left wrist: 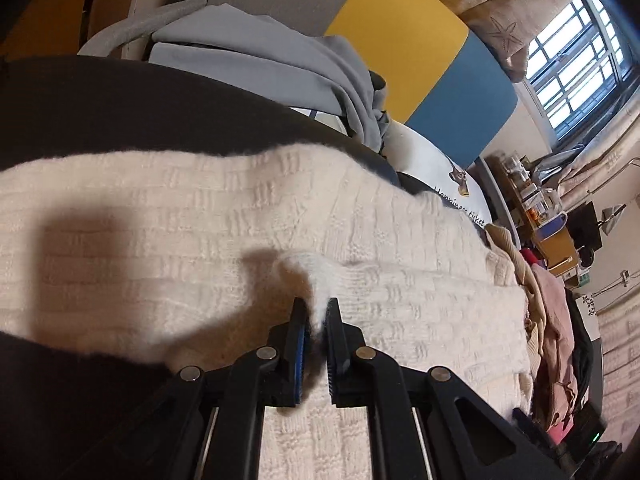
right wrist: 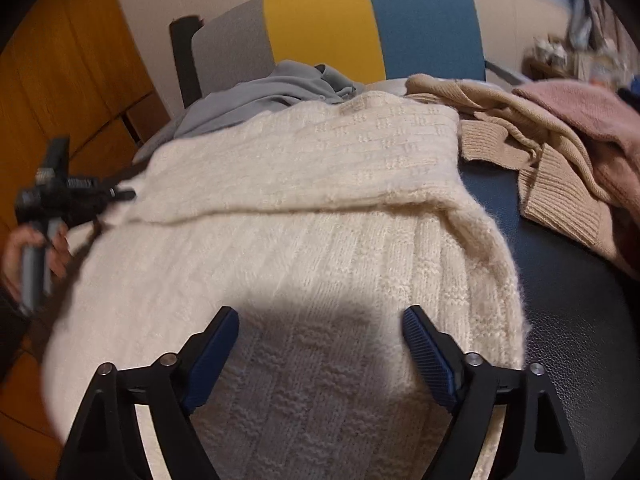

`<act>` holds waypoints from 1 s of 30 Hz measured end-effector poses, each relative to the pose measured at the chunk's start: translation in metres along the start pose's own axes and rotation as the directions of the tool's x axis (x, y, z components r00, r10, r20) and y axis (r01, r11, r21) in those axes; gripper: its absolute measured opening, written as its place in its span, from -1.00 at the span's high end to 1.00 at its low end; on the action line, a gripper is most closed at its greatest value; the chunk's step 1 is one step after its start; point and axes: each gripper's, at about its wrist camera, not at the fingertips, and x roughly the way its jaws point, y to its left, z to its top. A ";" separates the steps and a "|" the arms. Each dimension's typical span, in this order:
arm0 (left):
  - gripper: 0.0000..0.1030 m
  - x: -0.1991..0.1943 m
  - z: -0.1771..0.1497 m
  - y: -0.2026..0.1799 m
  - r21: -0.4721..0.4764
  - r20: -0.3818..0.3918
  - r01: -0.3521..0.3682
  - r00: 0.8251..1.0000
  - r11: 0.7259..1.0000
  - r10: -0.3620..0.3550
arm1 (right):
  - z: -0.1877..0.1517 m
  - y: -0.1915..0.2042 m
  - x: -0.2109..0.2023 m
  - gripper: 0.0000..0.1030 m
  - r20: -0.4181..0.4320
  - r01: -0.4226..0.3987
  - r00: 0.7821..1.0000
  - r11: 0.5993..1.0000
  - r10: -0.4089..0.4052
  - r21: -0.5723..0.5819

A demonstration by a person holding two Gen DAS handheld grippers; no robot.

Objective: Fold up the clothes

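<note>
Cream knitted sweater [right wrist: 304, 208], spread flat over a dark leather-textured surface [right wrist: 568, 288] whose identity (seat or bench) cannot be told. In the right wrist view its far portion is folded back toward the camera, forming a doubled layer with a soft fold edge running across the garment. The knit shows blocks of short raised ribs.

Left tongs [left wrist: 316, 320]: fingers nearly closed, pinching a small raised tuft of the cream knit between the blue pads [left wrist: 299, 344]; the pinched fabric stands up as a peak above the surrounding cloth. In the right wrist view the same tool appears at the sweater's left edge, its grey handle held by a hand [right wrist: 28, 256].

Right tongs [right wrist: 320, 320]: fingers spread wide apart over the near part of the sweater, nothing between them; whether the tips touch the knit cannot be told. A shadow falls on the fabric between the fingers.

Surroundings: a grey garment [right wrist: 272, 96] lies crumpled just beyond the sweater's far edge. A tan ribbed knit [right wrist: 532, 148] and a pink knit [right wrist: 588, 108] lie heaped to the right, the tan one near the sweater's corner. Behind stands a backrest in grey, yellow and blue panels [right wrist: 328, 24]. Orange-brown wooden panelling [right wrist: 60, 92] fills the left; a barred window [left wrist: 576, 60] is seen in the left wrist view.
</note>
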 end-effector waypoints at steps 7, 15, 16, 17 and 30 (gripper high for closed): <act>0.83 0.007 0.004 -0.005 0.067 -0.017 -0.022 1.000 0.997 0.023 | 0.070 -0.068 0.004 -0.14 0.087 0.078 0.992 0.978 -0.096 0.192; 0.86 -0.002 0.008 -0.022 0.187 0.059 -0.031 0.998 0.982 0.020 | 0.127 -0.103 0.077 -0.25 -0.062 0.107 0.994 0.971 -0.095 0.214; 0.86 -0.008 0.010 -0.026 0.195 0.093 -0.022 0.996 0.981 0.004 | 0.130 -0.096 0.080 0.29 -0.071 0.108 0.993 0.980 -0.097 0.167; 0.86 -0.012 0.012 -0.029 0.198 0.114 -0.016 0.993 0.980 -0.007 | 0.131 -0.089 0.081 0.65 -0.073 0.119 0.991 0.985 -0.110 0.127; 0.64 -0.006 0.023 -0.038 0.161 0.156 -0.255 0.961 0.954 0.230 | 0.118 -0.090 0.066 -0.22 -0.038 0.321 0.947 0.939 -0.319 0.122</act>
